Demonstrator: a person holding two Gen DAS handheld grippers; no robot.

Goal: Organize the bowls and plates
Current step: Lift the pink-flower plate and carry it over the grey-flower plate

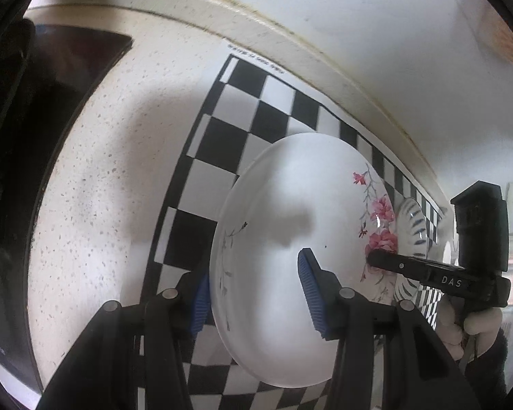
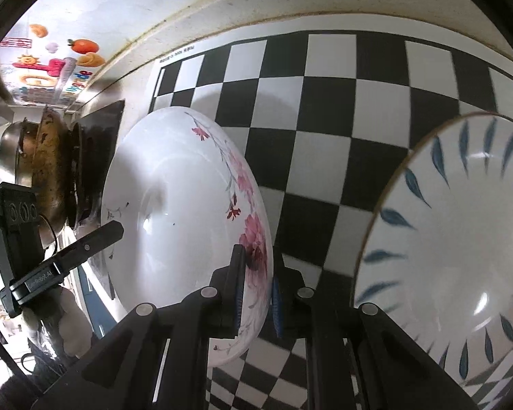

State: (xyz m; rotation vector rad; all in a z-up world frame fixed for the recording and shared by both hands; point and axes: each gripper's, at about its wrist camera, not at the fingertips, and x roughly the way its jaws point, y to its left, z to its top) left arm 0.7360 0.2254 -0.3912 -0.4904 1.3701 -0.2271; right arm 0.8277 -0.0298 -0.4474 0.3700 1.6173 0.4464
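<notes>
A white plate with pink flowers [image 1: 290,256] lies on the checkerboard mat [image 1: 242,126]. My left gripper [image 1: 256,294] straddles its near rim with a wide gap between the blue pads, one pad over the plate's face and one outside the rim. My right gripper [image 2: 256,290] is shut on the opposite, flowered rim of the same plate [image 2: 174,218]. It shows in the left wrist view [image 1: 403,266] as a black finger on the flowers. A white bowl with blue leaf strokes [image 2: 461,256] sits on the mat just right of the plate, also in the left wrist view [image 1: 413,225].
The mat [image 2: 325,102] lies on a speckled counter [image 1: 102,188] against a white wall [image 1: 359,17]. A black cooktop [image 1: 51,102] lies to the left, with a steel pot and a wok [image 2: 34,164] on it. Fruit stickers [image 2: 51,65] are on the wall.
</notes>
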